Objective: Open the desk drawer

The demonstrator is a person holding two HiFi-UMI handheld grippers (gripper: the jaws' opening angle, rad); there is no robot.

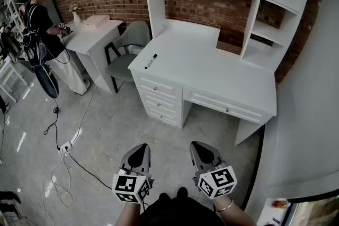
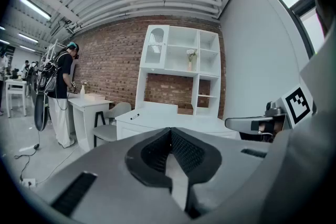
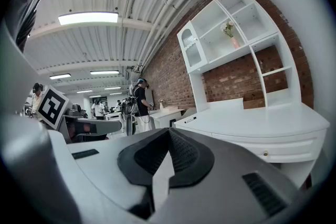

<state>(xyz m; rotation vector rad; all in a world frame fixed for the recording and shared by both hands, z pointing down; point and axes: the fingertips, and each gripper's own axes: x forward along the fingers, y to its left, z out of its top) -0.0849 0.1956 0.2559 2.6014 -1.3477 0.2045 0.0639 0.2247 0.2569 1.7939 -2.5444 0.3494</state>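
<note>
Facing desk: white wooden desk (image 1: 212,69) with hutch
Drawer: wide white panelled desk drawer (image 1: 214,100), small round knob (image 1: 228,109), shut flush
Left gripper (image 1: 139,150): jaws together, empty
Right gripper (image 1: 204,146): jaws together, empty

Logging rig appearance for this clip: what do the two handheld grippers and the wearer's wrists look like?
The left gripper and right gripper both have grey shells tapering to a point, with black ribbed pads lining the jaws. Each carries a white cube printed with black square markers. A thin bracelet circles the right wrist.
</note>
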